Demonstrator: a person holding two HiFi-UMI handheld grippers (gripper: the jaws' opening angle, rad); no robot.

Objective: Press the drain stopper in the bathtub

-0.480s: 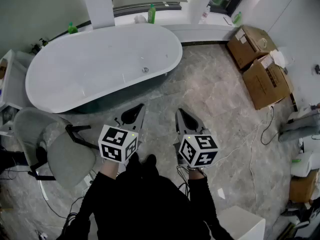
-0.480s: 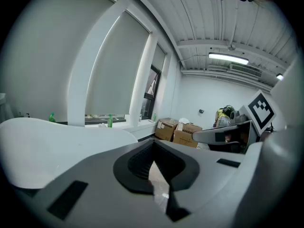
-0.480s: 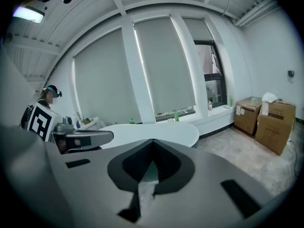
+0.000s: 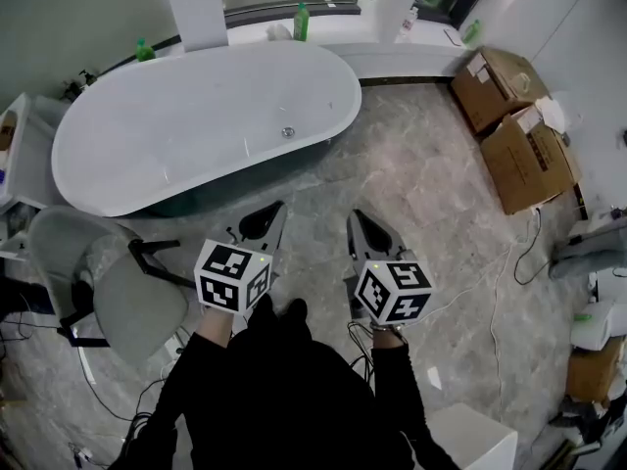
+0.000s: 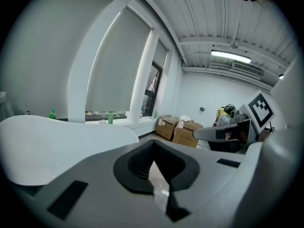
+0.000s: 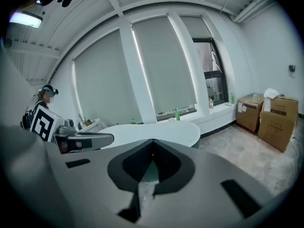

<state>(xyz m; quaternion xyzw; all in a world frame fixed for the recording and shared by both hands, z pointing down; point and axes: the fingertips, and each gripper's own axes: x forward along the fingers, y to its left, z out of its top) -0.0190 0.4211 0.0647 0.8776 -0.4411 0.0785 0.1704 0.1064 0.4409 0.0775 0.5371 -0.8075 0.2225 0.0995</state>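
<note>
Left gripper (image 4: 273,210) and right gripper (image 4: 356,216) were both pinched shut, empty — well short of the bathtub (image 4: 108,130). Drain stopper (image 4: 288,132) sat in the tub's floor toward its right end. I'd step in, then push straight down with one closed tip.

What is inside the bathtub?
Only the drain stopper, on the floor of the bathtub near its right end; otherwise bare white. Nothing covers the interior in the head view, but the stopper's position is too small to tell.
</note>
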